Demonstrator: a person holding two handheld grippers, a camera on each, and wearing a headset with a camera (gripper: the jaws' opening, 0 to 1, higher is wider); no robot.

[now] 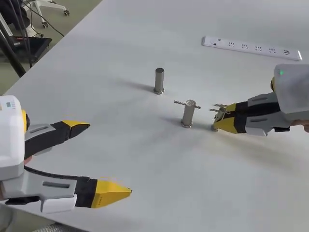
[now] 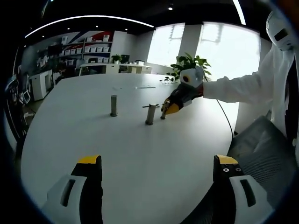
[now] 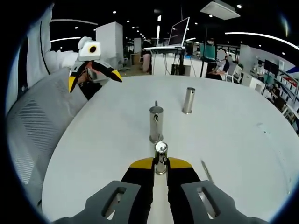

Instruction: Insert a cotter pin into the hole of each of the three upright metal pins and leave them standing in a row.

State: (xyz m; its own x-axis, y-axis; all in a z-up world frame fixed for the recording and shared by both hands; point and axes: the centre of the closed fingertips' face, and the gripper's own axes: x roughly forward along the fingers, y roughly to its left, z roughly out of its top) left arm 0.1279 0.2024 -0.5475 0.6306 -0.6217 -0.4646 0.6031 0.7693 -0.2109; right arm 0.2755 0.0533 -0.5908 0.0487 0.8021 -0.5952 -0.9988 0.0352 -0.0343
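Note:
Three upright metal pins stand on the white table. The far pin [image 1: 159, 80] [image 3: 188, 100] [image 2: 113, 105] is bare. The middle pin [image 1: 188, 114] [image 3: 156, 123] [image 2: 150, 114] has a cotter pin [image 1: 181, 103] through its top. My right gripper [image 1: 218, 123] [image 3: 160, 164] is shut on the third pin [image 1: 220, 116] [image 3: 160, 156] near its base. A loose cotter pin [image 1: 220, 105] [image 3: 205, 171] lies on the table beside that gripper. At the near left, my left gripper [image 1: 99, 159] [image 2: 156, 170] is open, holds nothing, and is well apart from the pins.
A white power strip [image 1: 252, 47] lies at the far right of the table. The table's left edge [image 1: 53, 43] drops to a floor with cables and a chair base. A grey mesh chair [image 2: 261, 149] stands beside the person in white sleeves.

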